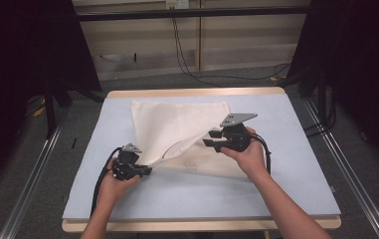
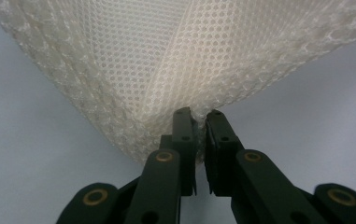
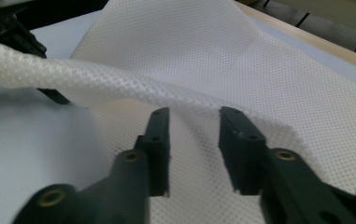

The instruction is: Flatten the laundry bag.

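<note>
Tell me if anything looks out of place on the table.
The white mesh cloth doesn't lie flat: its near edge is lifted and rolled into a ridge. The left gripper pinches its corner; the right gripper stands open by the raised edge.

No text, label, brand, number or sign can be read in any of the views. The white mesh cloth point(image 1: 177, 124) carries a faint grey mark near its front edge in the high view, too small and blurred to tell what it is.
</note>
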